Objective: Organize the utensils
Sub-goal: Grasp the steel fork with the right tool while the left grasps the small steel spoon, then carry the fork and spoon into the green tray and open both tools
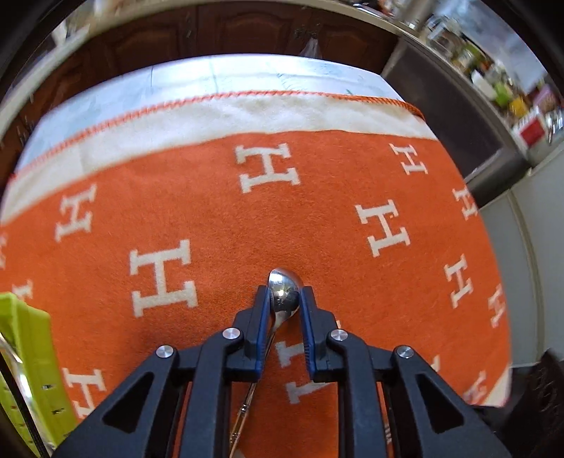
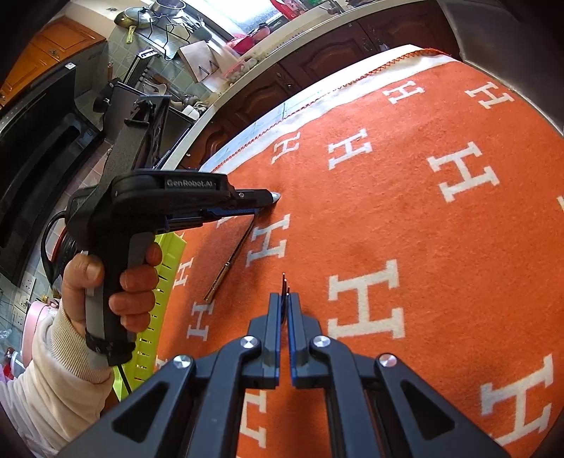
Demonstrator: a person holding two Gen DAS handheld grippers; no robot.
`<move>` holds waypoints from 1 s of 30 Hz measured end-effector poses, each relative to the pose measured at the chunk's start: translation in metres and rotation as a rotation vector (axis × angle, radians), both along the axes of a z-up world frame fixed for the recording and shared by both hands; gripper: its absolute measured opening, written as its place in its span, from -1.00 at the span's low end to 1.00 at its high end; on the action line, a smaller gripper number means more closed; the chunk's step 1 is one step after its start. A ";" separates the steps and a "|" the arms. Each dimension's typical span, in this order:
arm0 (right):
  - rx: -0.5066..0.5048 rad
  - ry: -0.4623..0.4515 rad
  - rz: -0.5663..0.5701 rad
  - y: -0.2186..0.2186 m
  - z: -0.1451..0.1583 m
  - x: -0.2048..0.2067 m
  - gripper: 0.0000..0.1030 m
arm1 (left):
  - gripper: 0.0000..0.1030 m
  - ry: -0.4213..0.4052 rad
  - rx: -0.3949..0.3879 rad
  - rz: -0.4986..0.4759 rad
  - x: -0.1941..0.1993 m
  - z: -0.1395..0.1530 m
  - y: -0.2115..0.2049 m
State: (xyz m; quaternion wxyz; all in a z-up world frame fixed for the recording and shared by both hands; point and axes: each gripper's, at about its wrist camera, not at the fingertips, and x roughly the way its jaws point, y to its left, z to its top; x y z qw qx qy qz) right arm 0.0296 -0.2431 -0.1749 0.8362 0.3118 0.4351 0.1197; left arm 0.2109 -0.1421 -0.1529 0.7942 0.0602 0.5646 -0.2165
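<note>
A steel spoon [image 1: 283, 287] lies on the orange cloth [image 1: 211, 218] with its bowl pointing away from me. My left gripper [image 1: 284, 297] points steeply down, shut on the bowl, one blue pad against each edge. In the right wrist view a hand holds the left gripper [image 2: 268, 201], and the spoon's handle [image 2: 231, 262] slants back from it to a brass-coloured end. My right gripper [image 2: 284, 304] is shut on a thin dark utensil [image 2: 284, 282]. That utensil is seen edge-on, so only its tips stick out past the fingertips and I cannot tell its kind.
A lime-green slotted tray [image 1: 30, 352] sits at the cloth's left edge, also seen as the tray [image 2: 165, 278] behind the hand. Dark wooden cabinets [image 1: 211, 31] stand beyond the table's far edge. A cluttered kitchen counter [image 2: 197, 53] is at the far left.
</note>
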 end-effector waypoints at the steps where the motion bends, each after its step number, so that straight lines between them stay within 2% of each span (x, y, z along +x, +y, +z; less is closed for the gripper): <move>1: 0.000 0.000 -0.001 0.000 0.000 0.000 -0.94 | -0.82 -0.025 0.013 -0.014 -0.005 0.003 -0.003; 3: 0.001 0.001 0.001 0.000 0.000 0.001 -0.94 | -0.86 -0.059 0.035 -0.039 -0.010 0.006 -0.008; 11: 0.013 0.013 -0.004 -0.003 -0.002 0.000 -0.93 | -0.89 -0.038 0.014 -0.071 -0.014 0.000 -0.018; 19: 0.018 0.018 -0.011 -0.008 -0.003 0.000 -0.93 | -0.85 -0.010 -0.010 0.018 -0.003 -0.004 -0.004; 21: 0.019 0.019 -0.010 -0.008 -0.003 0.000 -0.93 | -0.84 0.016 -0.042 0.051 0.002 -0.006 0.007; 24: 0.023 0.024 -0.009 -0.007 -0.004 0.001 -0.93 | -0.83 0.027 -0.074 0.060 0.004 -0.008 0.015; 30: 0.028 0.034 -0.006 -0.006 -0.005 0.002 -0.93 | -0.85 -0.007 -0.062 0.049 -0.001 -0.008 0.012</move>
